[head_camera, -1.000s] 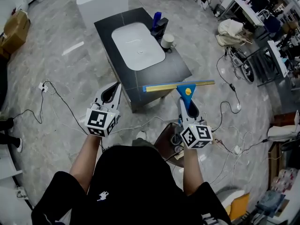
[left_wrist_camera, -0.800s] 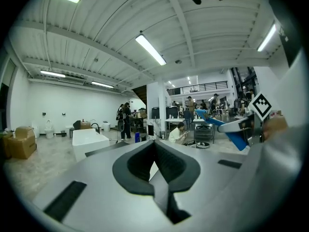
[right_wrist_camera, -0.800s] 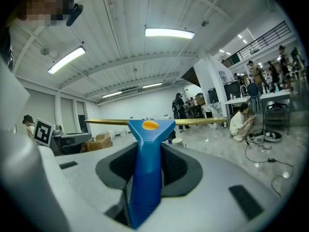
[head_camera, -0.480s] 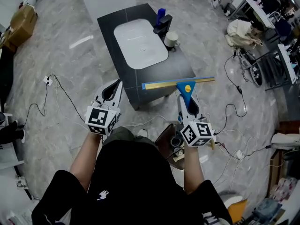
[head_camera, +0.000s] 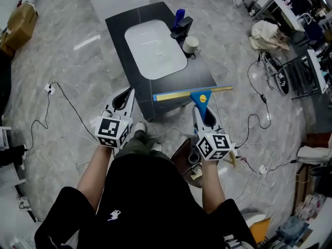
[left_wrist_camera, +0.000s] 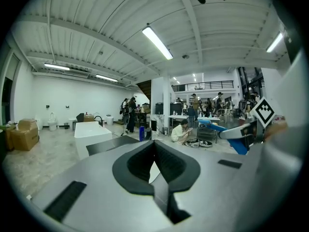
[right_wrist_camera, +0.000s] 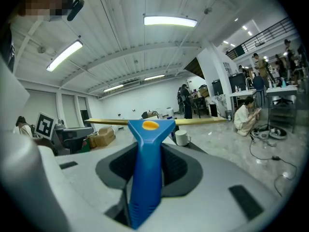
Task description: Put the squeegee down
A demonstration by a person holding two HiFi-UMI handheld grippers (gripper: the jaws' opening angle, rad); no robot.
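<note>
Grippers over a grey marble floor [head_camera: 67,87]: on the left, my left gripper [head_camera: 126,94] hangs with its jaws brought together at the tips and nothing between them, just on the near side of the dark counter [head_camera: 194,77]. Farther back on that counter sit a white basin [head_camera: 155,51], a black tap [head_camera: 181,29], a blue bottle [head_camera: 179,15] and a white mug [head_camera: 190,44]. To the right, my right gripper [head_camera: 203,113] is clamped on the squeegee [head_camera: 201,98] by its blue handle, which keeps the jaws partly apart. The yellow blade [head_camera: 176,94] lies crosswise above the counter's near edge, nearer than the basin; I cannot tell whether it touches. Cables [head_camera: 259,118] trail across the floor at far right.
</note>
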